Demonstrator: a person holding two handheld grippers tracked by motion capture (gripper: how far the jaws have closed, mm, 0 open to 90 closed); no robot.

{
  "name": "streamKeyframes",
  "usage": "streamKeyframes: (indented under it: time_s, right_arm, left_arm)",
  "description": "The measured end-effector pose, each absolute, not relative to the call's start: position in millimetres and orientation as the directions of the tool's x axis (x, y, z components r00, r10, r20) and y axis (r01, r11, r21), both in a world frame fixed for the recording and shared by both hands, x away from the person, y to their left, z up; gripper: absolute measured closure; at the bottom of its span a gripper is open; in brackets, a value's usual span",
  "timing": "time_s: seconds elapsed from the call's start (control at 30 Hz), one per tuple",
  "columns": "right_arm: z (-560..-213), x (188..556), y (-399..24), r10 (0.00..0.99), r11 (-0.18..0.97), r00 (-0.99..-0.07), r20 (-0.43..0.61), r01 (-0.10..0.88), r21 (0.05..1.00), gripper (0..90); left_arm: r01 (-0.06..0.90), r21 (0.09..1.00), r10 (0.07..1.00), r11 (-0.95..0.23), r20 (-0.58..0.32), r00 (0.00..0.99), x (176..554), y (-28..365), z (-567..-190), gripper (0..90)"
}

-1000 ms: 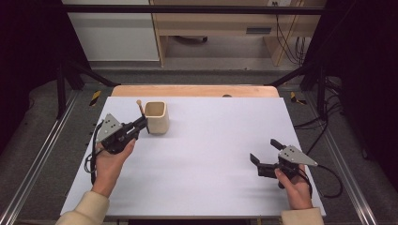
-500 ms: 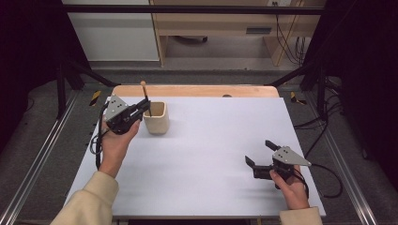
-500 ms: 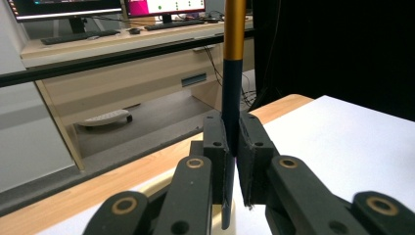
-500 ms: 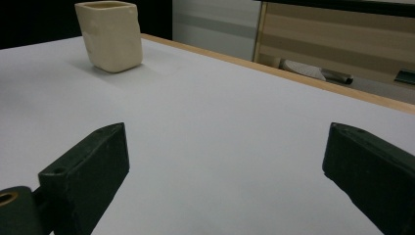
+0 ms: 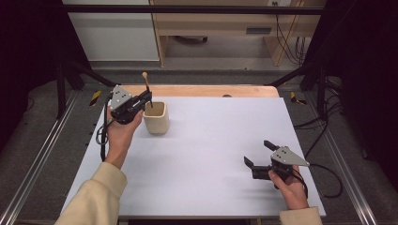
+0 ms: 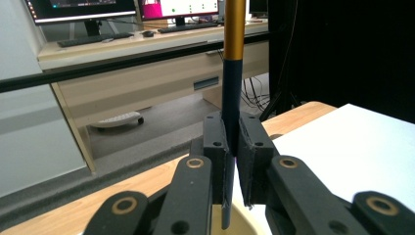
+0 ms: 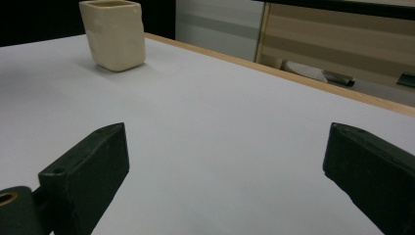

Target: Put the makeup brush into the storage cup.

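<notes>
We see the left hand-held gripper point(image 5: 146, 99) clamped on an upright brush point(image 6: 232, 93) above the cup point(image 5: 156, 118); the right hand-held gripper point(image 5: 256, 157) rests spread apart on the bench point(image 5: 211, 140).

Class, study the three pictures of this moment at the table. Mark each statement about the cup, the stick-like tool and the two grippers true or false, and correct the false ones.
1. The left gripper is shut on a brush. True.
2. The cup lies tipped on its side. False: it stands upright on the table.
3. The right gripper holds the cup. False: its jaws stand open and hold nothing, far from the cup.
4. The brush is held upright over the cup's mouth. True.
5. The cup is cream-coloured. True.
</notes>
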State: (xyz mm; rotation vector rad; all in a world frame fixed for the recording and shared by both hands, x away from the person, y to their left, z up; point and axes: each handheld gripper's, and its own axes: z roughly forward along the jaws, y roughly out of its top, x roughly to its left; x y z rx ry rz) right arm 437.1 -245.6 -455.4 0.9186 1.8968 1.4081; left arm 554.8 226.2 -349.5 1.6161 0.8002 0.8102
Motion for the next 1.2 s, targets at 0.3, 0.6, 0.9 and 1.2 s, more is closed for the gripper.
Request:
streamKeyframes:
  time_s: [0.3,0.6,0.9,1.2]
  right_arm:
    - [-455,437,-245,0.807,0.199,-0.587,-0.062,0.172,0.965,3.7]
    - [-454,437,-246,0.811,0.197,-0.581,-0.065,0.166,0.966,3.7]
    - [-454,437,-248,0.817,0.197,-0.573,-0.069,0.163,0.967,3.7]
    - [-453,437,-248,0.820,0.194,-0.569,-0.070,0.161,0.968,3.9]
  left_arm:
    - [0.098,0.985,0.844,-0.142,0.068,0.532,562,232,-361,82.9]
    - [0.107,0.986,0.846,-0.127,0.051,0.531,567,237,-370,82.9]
    - [0.113,0.985,0.848,-0.129,0.050,0.528,567,236,-377,82.9]
    - [0.121,0.983,0.846,-0.139,0.054,0.530,566,235,-383,82.9]
